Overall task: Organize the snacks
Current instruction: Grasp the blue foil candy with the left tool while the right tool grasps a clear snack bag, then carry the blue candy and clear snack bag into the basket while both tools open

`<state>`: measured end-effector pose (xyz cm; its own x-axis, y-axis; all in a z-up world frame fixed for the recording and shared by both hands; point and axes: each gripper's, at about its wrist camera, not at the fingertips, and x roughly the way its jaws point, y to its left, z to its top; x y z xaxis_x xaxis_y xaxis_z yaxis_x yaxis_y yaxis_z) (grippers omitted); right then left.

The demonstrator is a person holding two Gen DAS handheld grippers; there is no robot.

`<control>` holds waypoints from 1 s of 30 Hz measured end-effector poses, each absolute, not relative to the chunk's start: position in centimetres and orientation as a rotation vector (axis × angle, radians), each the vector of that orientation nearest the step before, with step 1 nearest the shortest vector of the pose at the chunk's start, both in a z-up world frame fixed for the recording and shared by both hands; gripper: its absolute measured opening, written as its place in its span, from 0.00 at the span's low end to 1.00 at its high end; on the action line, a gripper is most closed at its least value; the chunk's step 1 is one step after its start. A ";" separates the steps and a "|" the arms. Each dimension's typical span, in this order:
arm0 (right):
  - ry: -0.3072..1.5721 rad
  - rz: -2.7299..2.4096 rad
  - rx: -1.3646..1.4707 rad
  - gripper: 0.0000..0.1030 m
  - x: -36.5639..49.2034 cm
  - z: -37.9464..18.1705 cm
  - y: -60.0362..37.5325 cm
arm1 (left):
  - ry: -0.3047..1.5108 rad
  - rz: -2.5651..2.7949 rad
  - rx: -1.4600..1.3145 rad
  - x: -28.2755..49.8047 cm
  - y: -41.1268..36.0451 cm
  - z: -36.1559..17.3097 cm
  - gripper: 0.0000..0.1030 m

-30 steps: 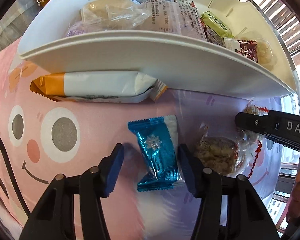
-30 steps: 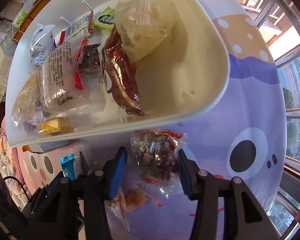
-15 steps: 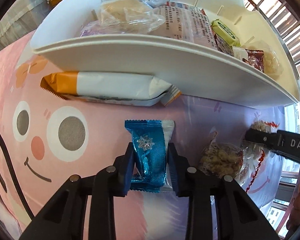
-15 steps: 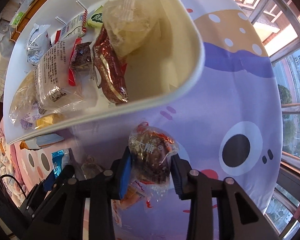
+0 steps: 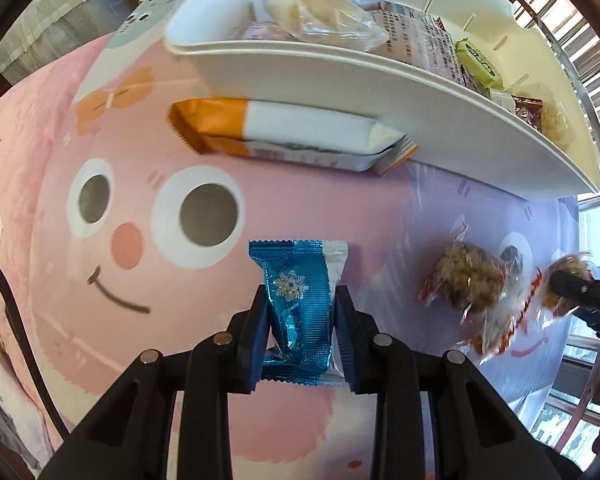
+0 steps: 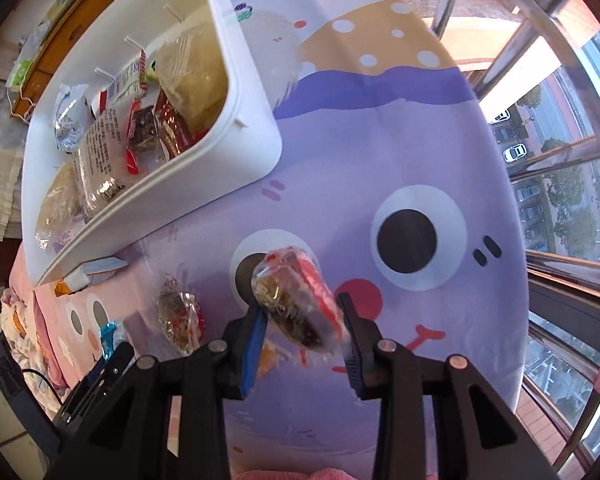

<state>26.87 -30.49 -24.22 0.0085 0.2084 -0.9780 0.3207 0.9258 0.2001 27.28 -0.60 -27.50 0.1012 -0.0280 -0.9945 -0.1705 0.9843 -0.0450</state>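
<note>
**Gripping two snacks at once beside the white bin**

Looking through the left wrist view, the left gripper (image 5: 302, 326) has its blue pads pressed on a blue foil snowflake packet (image 5: 298, 306) at lower centre. Its jaws have just been closing, and the packet sits between them. One orange-and-white wrapper (image 5: 296, 136) lies against the white bin (image 5: 380, 92) across the top. Two clear-wrapped nut clusters (image 5: 466, 280) lie at right. The slick foil could slide out if the pinch is shallow.

Turning to the right wrist view, the right gripper (image 6: 302, 328) is clamped on one clear-wrapped nut cluster with red print (image 6: 296, 304), lifted off the purple cartoon cloth (image 6: 380, 160). One more cluster (image 6: 180, 316) lies at lower left. This crinkly, tilted wrapper might twist free before reaching the bin at upper left.
</note>
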 end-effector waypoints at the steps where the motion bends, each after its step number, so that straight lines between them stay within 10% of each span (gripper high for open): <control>1: 1.562 -0.095 0.432 0.34 26.6 -23.7 -30.9 | 1.472 0.107 -0.161 27.1 -0.4 -27.2 0.28; 30: 1.141 -0.003 0.379 0.34 26.1 -11.1 -27.5 | 1.256 -0.076 -0.002 28.5 4.3 -11.0 0.28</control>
